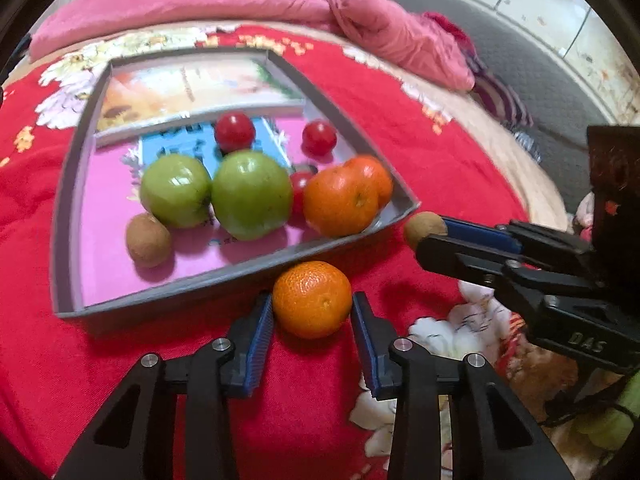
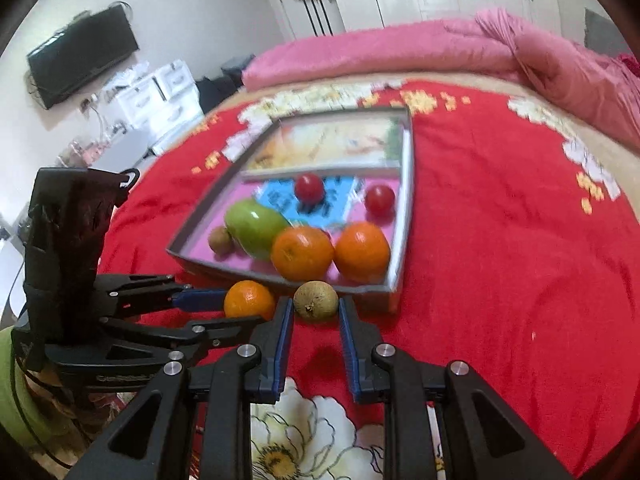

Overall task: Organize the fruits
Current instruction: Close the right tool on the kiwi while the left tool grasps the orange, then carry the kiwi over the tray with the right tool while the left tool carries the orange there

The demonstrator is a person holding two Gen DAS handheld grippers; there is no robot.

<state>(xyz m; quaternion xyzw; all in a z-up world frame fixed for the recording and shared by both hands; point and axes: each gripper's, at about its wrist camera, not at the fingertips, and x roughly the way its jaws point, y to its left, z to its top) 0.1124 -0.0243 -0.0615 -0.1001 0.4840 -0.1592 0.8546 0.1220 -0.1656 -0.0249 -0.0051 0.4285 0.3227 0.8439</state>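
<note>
Orange (image 1: 312, 299) and kiwi (image 2: 315, 301) sat on the red blanket (image 1: 400, 128), just outside the tray (image 1: 64, 216).
The left gripper (image 1: 312, 316) straddled the orange, jaws spread; the right gripper (image 2: 315, 312) gaped around the kiwi. The tray, at twelve o'clock, held apples, oranges, tomatoes.

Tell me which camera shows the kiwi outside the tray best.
The right wrist view: the loose kiwi lies whole, centred between the right gripper and its open fingers. In the left wrist view that kiwi is partly hidden behind those fingers.
</note>
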